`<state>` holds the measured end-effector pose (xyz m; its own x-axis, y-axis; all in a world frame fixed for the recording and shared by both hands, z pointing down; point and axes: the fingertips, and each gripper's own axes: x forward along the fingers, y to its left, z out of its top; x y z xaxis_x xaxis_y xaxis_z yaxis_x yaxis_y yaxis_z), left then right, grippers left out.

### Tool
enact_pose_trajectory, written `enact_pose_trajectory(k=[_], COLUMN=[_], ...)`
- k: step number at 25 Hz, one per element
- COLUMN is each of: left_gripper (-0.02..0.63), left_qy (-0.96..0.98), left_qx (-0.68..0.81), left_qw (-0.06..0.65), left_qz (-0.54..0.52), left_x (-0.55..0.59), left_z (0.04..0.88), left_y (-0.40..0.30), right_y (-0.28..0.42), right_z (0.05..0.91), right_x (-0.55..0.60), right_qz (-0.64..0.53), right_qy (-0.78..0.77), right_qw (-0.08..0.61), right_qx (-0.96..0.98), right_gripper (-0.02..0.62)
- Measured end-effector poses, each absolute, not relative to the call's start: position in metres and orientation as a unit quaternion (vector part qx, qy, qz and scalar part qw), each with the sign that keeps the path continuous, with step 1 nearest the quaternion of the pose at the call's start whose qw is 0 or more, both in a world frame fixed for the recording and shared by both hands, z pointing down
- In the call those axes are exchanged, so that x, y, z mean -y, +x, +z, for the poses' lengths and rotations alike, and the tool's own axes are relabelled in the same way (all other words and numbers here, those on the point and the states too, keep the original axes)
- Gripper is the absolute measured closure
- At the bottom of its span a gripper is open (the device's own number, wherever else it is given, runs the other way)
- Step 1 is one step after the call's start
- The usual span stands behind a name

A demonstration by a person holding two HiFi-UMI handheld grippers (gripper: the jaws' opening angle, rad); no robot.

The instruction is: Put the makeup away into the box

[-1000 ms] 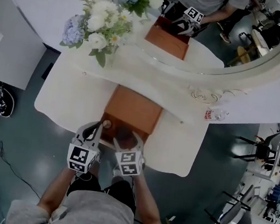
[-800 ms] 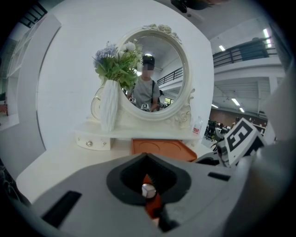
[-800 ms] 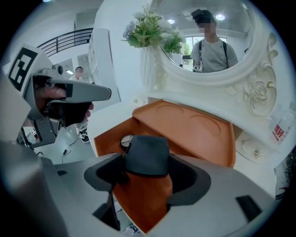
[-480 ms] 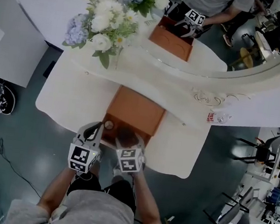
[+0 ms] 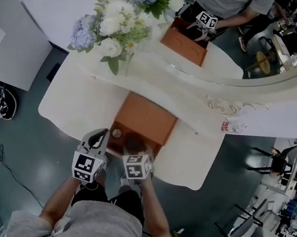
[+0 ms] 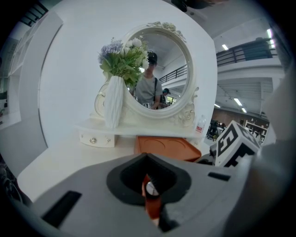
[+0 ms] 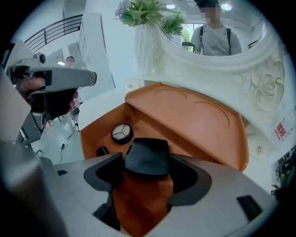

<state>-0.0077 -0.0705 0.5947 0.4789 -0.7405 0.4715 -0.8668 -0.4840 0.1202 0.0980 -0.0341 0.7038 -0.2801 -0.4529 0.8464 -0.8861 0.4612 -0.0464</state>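
An orange-brown box (image 5: 144,116) lies open on the white vanity, its lid (image 7: 194,118) tipped back toward the mirror. My right gripper (image 5: 134,146) hangs over the open compartment, shut on a black square compact (image 7: 147,156). Inside the compartment lie a round compact (image 7: 122,133) and a small black item (image 7: 101,151). My left gripper (image 5: 101,135) hovers at the box's front left corner, with its jaws nearly together. Between them sits a slim red tube (image 6: 151,200) with a silver end. The left gripper (image 7: 90,78) also shows in the right gripper view, above the box's left side.
A white vase of flowers (image 5: 114,29) stands on the raised shelf at the back left. Behind it is the oval mirror (image 5: 241,35), which reflects the person and the box. A small bottle (image 5: 230,124) sits at the shelf's right end. The table's front edge (image 5: 178,181) runs just beside the grippers.
Both grippers stay almost where they were at the box's front. The right one has edged slightly forward over the compartment.
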Motion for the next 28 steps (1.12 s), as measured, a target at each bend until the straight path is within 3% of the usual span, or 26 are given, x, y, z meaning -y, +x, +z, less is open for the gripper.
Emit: enact_pose_trajectory(k=[13, 28], left_gripper=[0.606, 0.606], left_qy=[0.843, 0.855], left_qx=[0.481, 0.489], left_qw=[0.163, 0.1], left_qz=[0.175, 0.141], left_x=[0.068, 0.041], left_z=[0.584, 0.511], left_y=[-0.003, 0.038], right_y=[0.101, 0.149], right_z=[0.687, 0.57], right_x=[0.034, 0.039], right_qz=[0.273, 0.173], right_qy=[0.452, 0.52], right_qw=[0.367, 0.224], right_qx=[0.765, 0.806], right_gripper=[0.268, 0.27])
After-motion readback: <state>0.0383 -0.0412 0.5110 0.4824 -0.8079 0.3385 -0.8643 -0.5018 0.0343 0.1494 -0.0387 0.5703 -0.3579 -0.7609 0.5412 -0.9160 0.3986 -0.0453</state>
